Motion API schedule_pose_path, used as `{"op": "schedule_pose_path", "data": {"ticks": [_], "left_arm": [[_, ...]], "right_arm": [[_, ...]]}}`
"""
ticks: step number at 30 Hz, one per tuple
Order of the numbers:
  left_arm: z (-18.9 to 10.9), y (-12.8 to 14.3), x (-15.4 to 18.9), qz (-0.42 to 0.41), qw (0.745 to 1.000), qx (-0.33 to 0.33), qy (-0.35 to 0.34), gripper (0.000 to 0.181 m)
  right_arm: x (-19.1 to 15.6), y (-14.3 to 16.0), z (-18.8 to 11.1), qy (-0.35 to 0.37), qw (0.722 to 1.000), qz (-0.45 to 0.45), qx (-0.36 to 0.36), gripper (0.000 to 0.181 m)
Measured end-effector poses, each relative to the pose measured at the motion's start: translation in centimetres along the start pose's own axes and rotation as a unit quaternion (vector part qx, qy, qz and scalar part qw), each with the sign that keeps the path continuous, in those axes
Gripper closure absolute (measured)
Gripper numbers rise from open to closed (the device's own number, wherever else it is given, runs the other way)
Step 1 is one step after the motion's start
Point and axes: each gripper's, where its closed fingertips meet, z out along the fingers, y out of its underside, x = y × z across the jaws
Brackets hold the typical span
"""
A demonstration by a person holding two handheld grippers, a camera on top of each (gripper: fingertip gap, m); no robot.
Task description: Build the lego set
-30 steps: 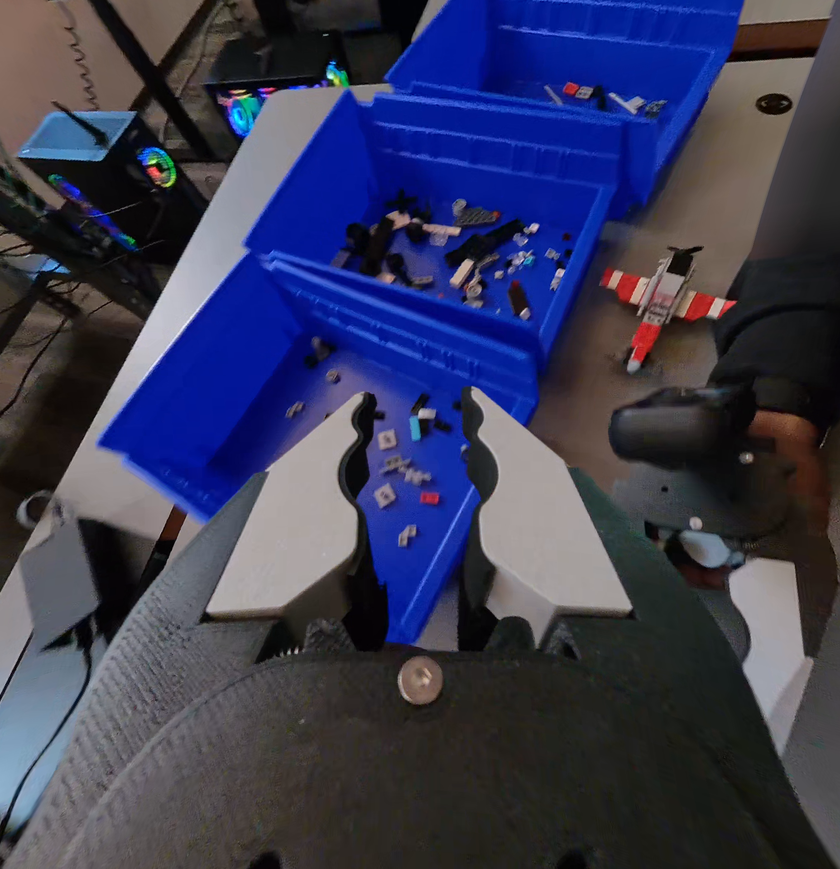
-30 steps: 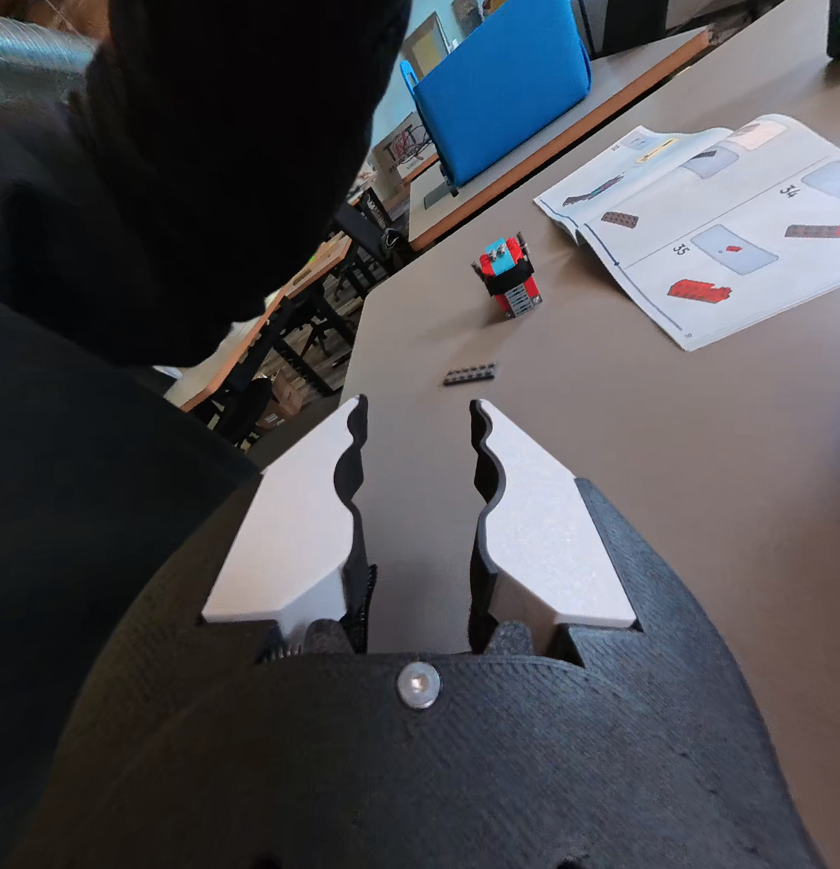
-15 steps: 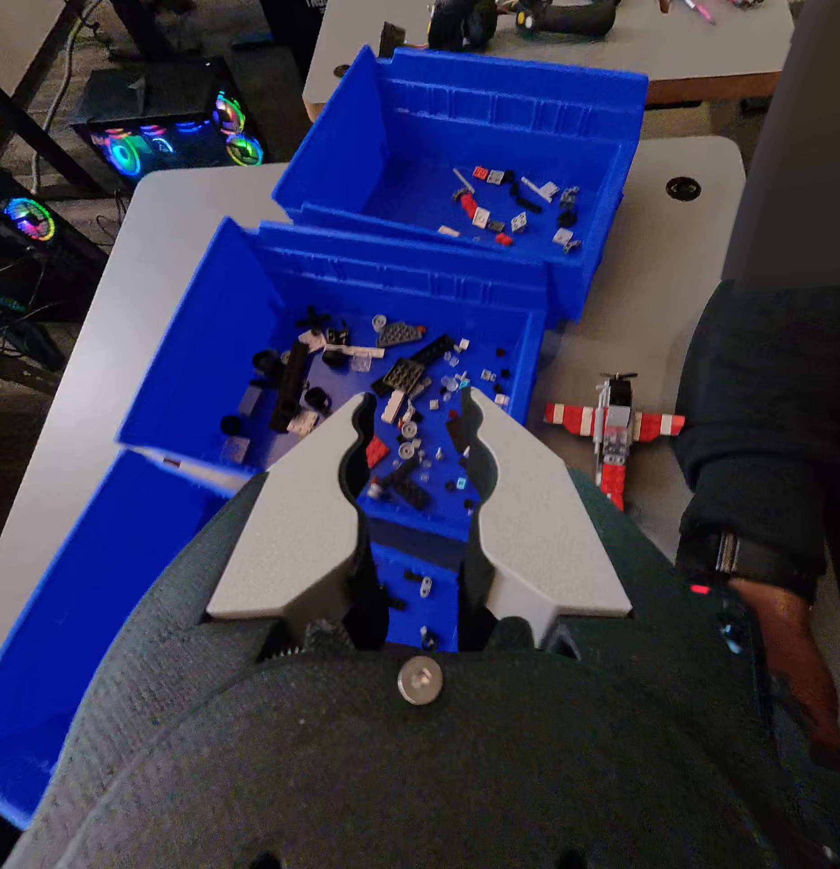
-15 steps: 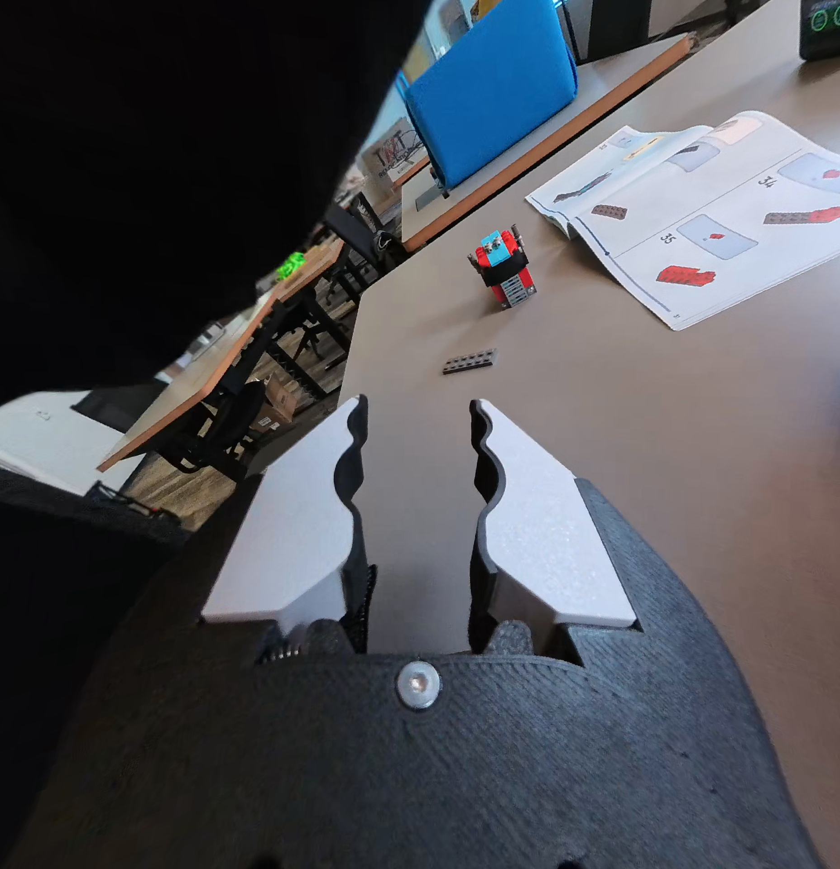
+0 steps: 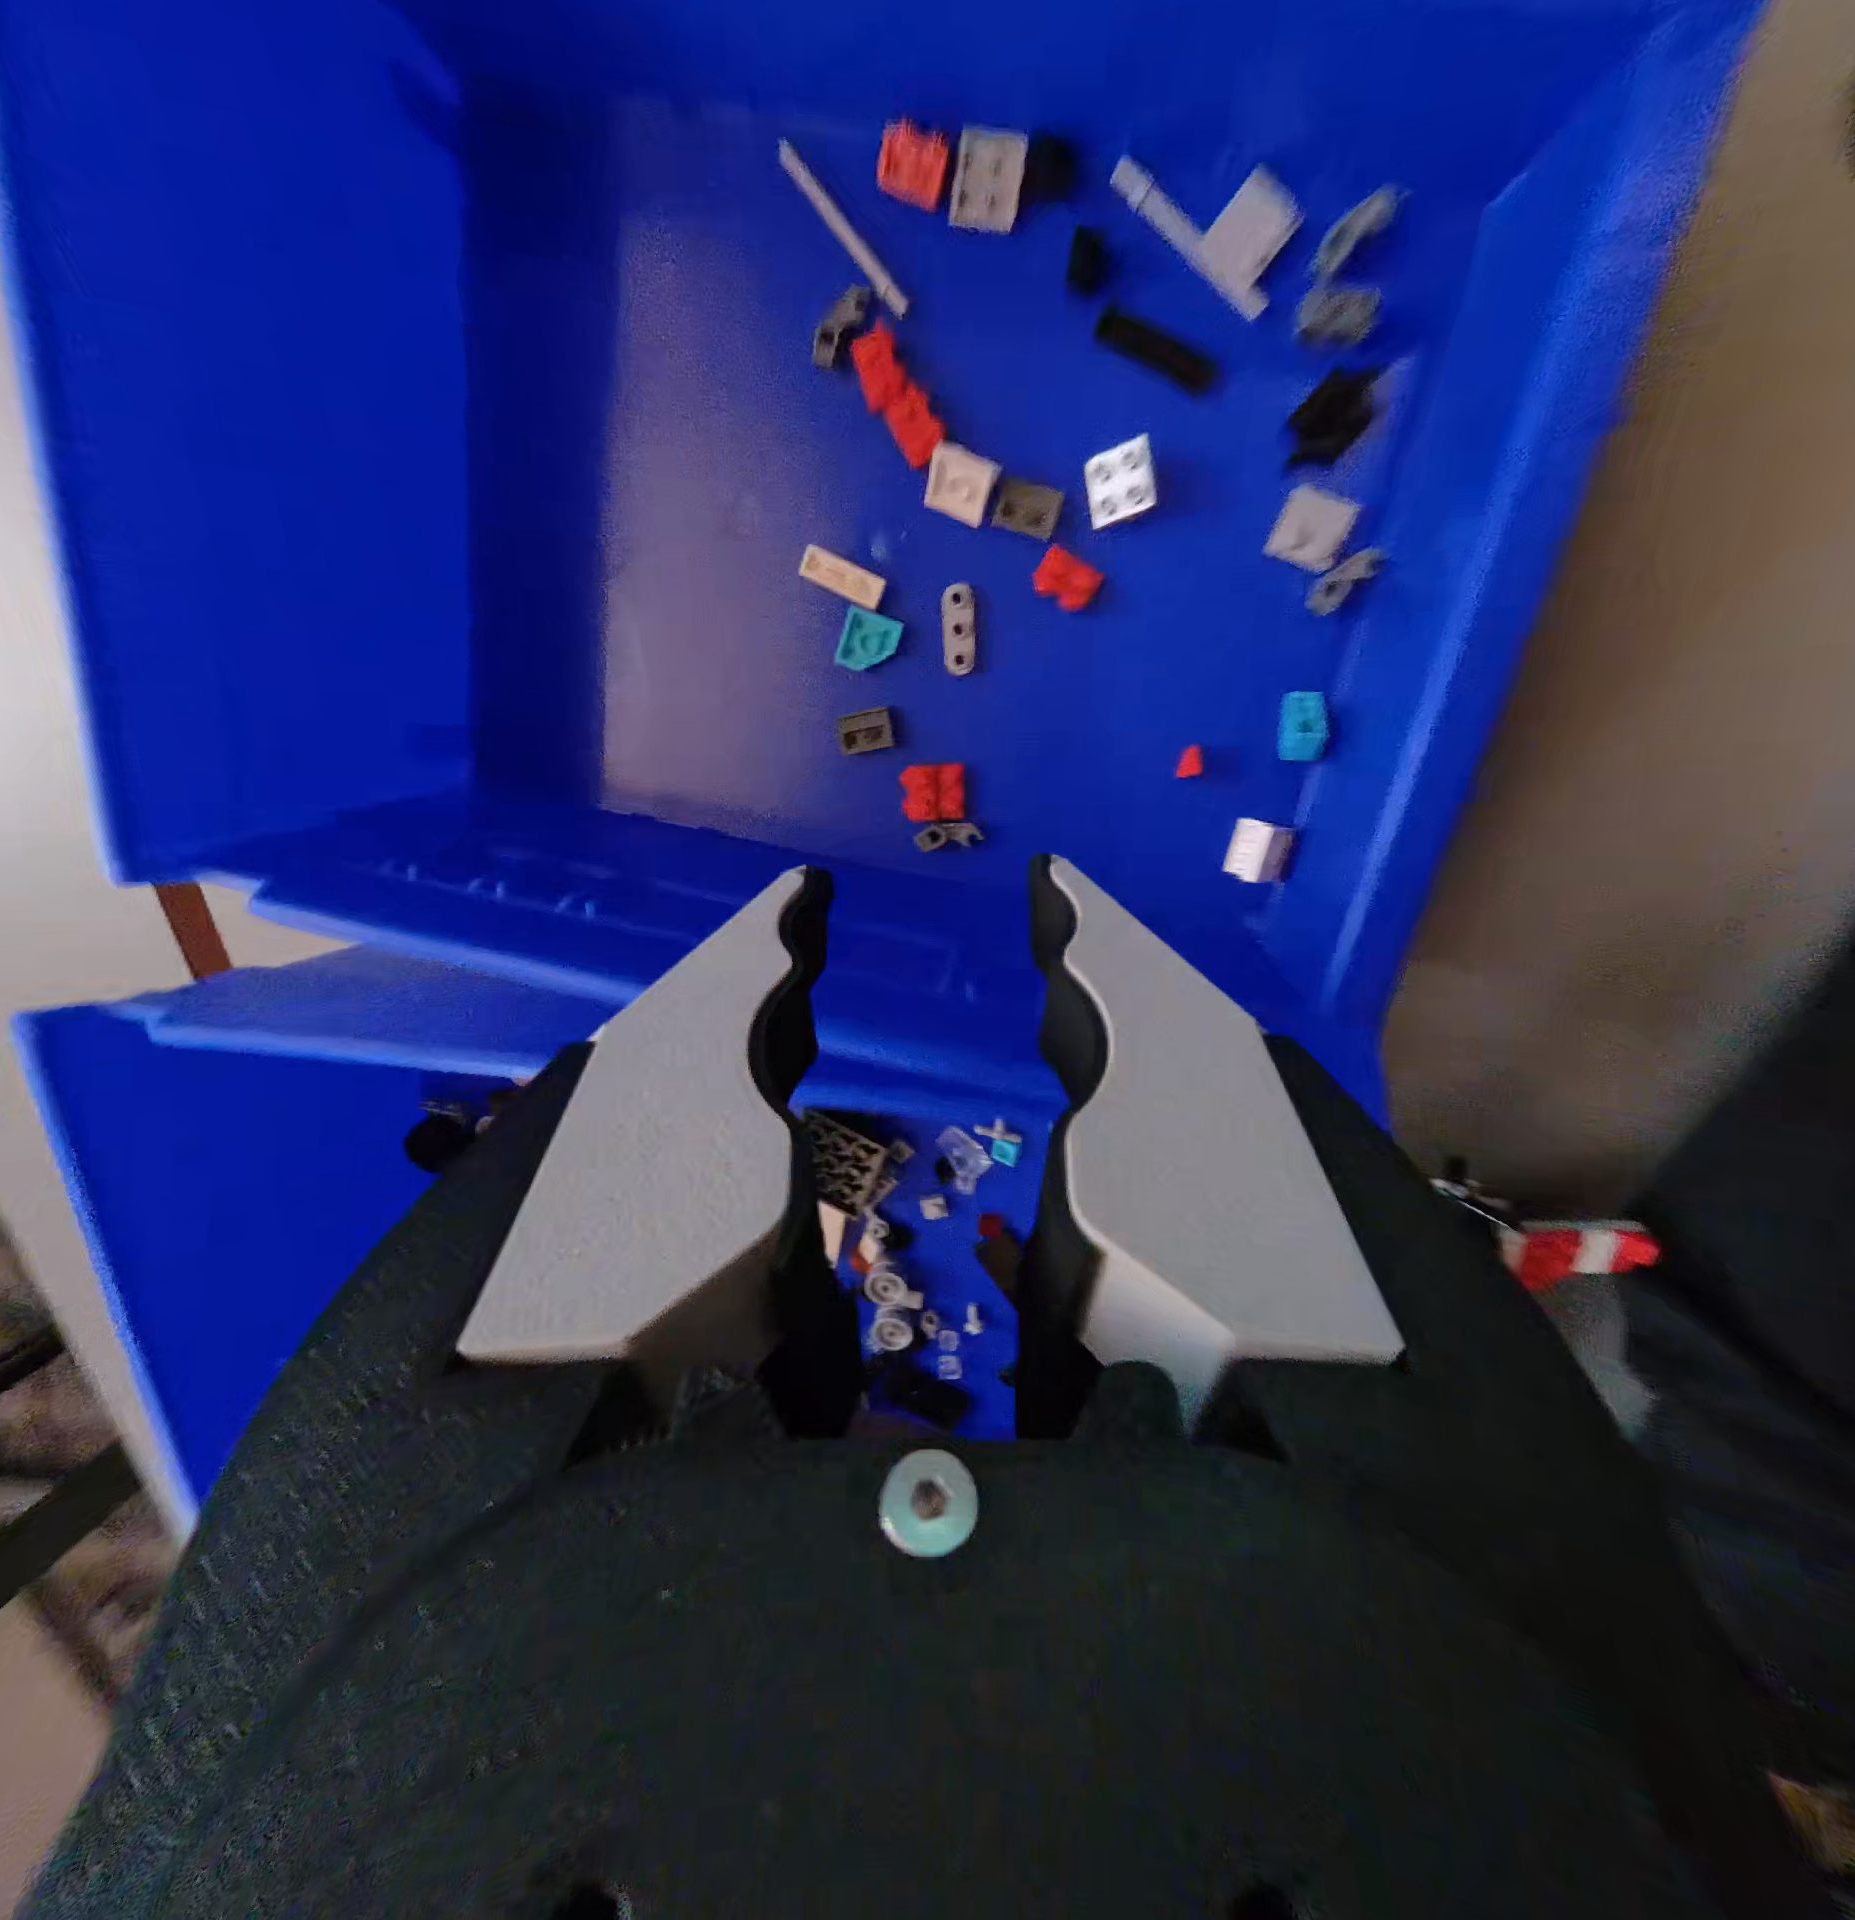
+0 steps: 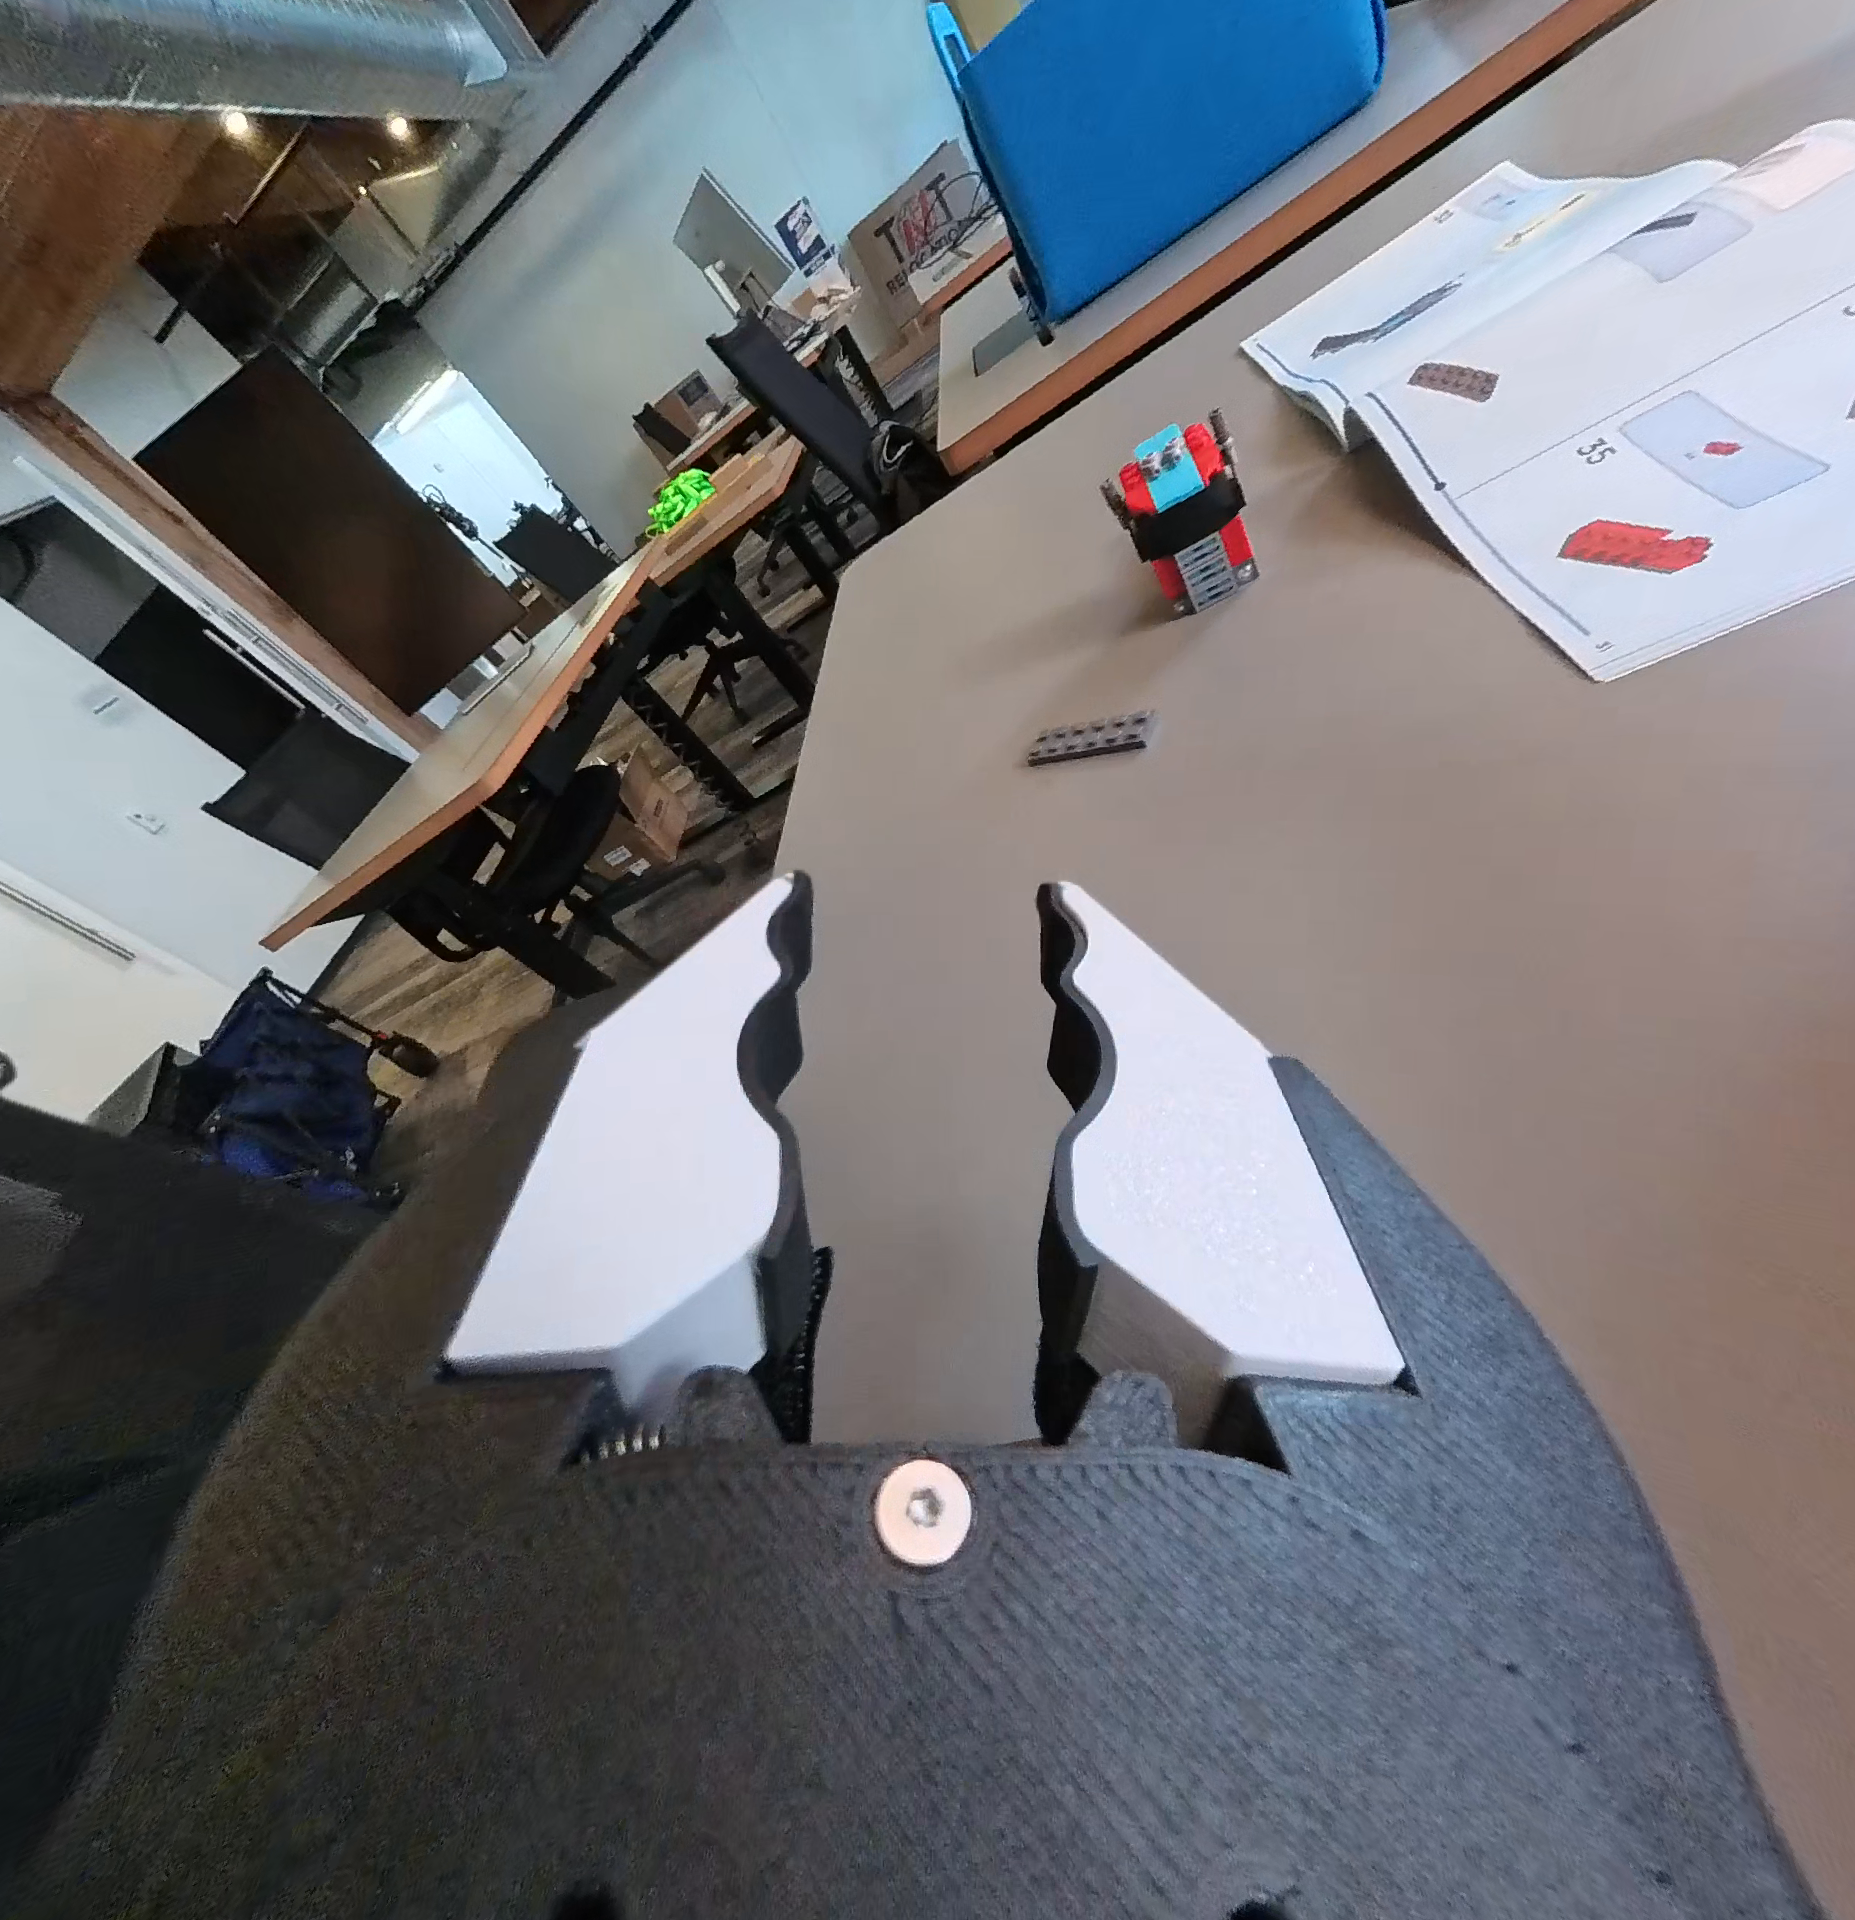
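Observation:
My left gripper [image 5: 923, 883] is open and empty, held over the near edge of a blue bin [image 5: 279, 436] that holds several loose lego pieces: red bricks [image 5: 931, 790], a white square plate [image 5: 1122, 480], teal pieces [image 5: 869, 636]. A second blue bin [image 5: 227, 1164] with small dark and clear parts lies under the fingers. My right gripper [image 6: 923, 894] is open and empty above the brown table [image 6: 1422, 987]. Ahead of it lie a dark flat plate [image 6: 1094, 738] and a small red, black and teal lego build [image 6: 1185, 520].
An open instruction booklet [image 6: 1629, 416] lies at the right of the table. A red and white striped lego plane wing [image 5: 1577, 1247] shows right of the bins, beside a dark sleeve [image 5: 1785, 1351]. Other desks and chairs [image 6: 798, 416] stand beyond the table edge. Spacing between my two grippers at the tips: around 50 centimetres.
My left gripper has moved forward from the nearest bin, over the middle bin, to the far bin. The dark shape that covered the right view's left side is gone; the right gripper stays open.

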Motion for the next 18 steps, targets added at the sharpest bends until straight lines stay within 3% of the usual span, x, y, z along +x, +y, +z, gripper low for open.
{"op": "schedule_pose_path", "data": {"ticks": [4, 12, 18], "left_arm": [[4.2, -1.3, 0.1, 0.022, 0.997, -0.073, -0.005, 0.143], [7.9, -7.6, -1.0, -0.075, 0.996, -0.055, 0.004, 0.156], [11.0, -7.9, -0.7, -0.116, 0.989, -0.090, 0.032, 0.167]], "right_arm": [[-0.5, 0.6, -0.5, -0.005, 1.000, -0.005, -0.011, 0.137], [-1.5, 1.8, -1.3, -0.008, 0.999, -0.032, -0.035, 0.137], [-2.0, 2.7, -1.2, -0.019, 0.996, -0.053, -0.067, 0.137]]}}
